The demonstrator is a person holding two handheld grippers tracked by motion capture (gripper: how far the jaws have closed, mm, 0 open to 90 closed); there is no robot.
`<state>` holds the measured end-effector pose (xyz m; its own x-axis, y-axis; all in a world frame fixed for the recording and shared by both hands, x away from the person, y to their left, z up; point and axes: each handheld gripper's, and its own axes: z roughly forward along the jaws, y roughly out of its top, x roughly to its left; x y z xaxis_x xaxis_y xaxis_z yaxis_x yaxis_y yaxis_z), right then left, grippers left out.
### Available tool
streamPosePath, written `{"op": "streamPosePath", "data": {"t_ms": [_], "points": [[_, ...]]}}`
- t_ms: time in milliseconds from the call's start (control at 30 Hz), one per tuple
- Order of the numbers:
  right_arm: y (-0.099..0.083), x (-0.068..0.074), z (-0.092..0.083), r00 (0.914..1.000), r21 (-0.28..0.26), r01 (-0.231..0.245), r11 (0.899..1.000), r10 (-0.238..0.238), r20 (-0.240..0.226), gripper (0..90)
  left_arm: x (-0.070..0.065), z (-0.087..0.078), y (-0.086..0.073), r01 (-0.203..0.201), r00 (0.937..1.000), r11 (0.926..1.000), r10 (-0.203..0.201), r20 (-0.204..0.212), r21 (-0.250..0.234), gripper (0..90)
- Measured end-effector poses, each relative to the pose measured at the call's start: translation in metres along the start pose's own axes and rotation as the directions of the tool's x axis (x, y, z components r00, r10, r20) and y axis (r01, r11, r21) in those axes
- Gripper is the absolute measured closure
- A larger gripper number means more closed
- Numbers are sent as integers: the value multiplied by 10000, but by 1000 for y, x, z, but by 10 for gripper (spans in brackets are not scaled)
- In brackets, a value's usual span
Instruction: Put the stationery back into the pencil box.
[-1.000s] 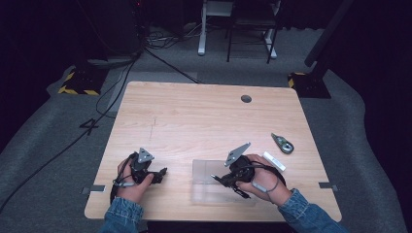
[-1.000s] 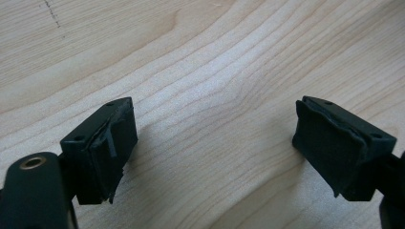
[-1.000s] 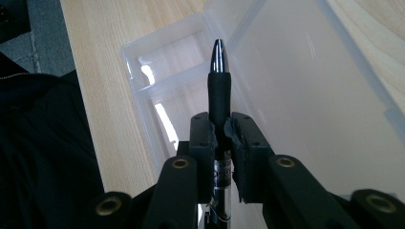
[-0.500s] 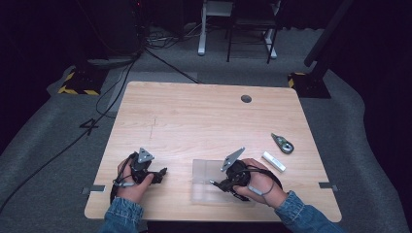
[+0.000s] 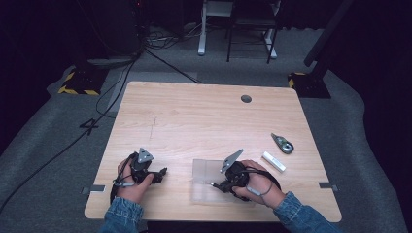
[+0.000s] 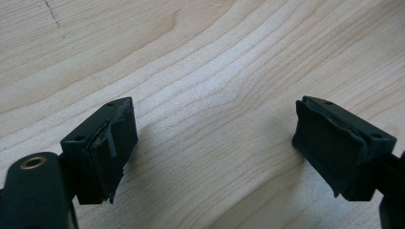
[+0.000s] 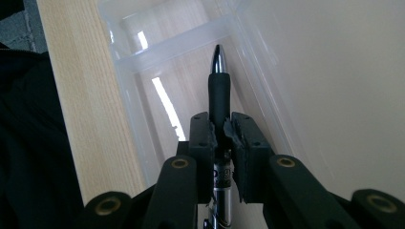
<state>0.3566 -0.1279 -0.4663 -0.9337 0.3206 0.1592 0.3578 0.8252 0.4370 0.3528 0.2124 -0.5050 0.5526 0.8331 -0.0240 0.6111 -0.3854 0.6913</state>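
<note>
My right gripper (image 7: 220,131): 2 black jaws pressed against the barrel of 1 pen (image 7: 218,90), black rubber grip and silver tip projecting forward past the pads, the printed silver barrel running back between the jaw arms. The pen's tip hangs over 1 clear plastic tray (image 7: 181,40), within its long compartment, just short of the cross wall; I cannot tell whether the tip touches the tray floor. In the high view my right gripper (image 5: 219,184) sits over the same clear plastic tray (image 5: 204,170), which lies near the front edge of the table (image 5: 194,121), my right hand (image 5: 255,187) behind it, denim sleeve at the wrist. My left gripper (image 6: 215,143): 2 jaws spread wide, nothing between them, bare wood grain beneath. In the high view my left gripper (image 5: 155,174) rests low at the front left of the table, well apart from the tray. Further out, right side of the table: 1 white stick-shaped item (image 5: 273,161) and, just beyond it, 1 small grey tool (image 5: 283,143). Far side: 1 round cable port (image 5: 246,99).
</note>
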Motion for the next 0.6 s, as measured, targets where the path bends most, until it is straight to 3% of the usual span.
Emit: {"op": "streamPosePath", "data": {"t_ms": [233,467,567,600], "points": [[-2,0,3,9997,83,124,9999,-126,225,779,0,0,0,-18,10000,10000,18,-23,0,150],[-2,4,-4,9983,-326,341,9989,-325,482,715,0,0,0,-8,10000,10000,8,-1,2,150],[-2,8,-8,9978,-306,429,9986,-413,523,751,0,0,0,-6,10000,10000,6,-1,3,150],[-4,13,-12,9983,-16,438,9990,-437,396,831,0,0,0,-20,10000,10000,20,-23,3,150]]}}
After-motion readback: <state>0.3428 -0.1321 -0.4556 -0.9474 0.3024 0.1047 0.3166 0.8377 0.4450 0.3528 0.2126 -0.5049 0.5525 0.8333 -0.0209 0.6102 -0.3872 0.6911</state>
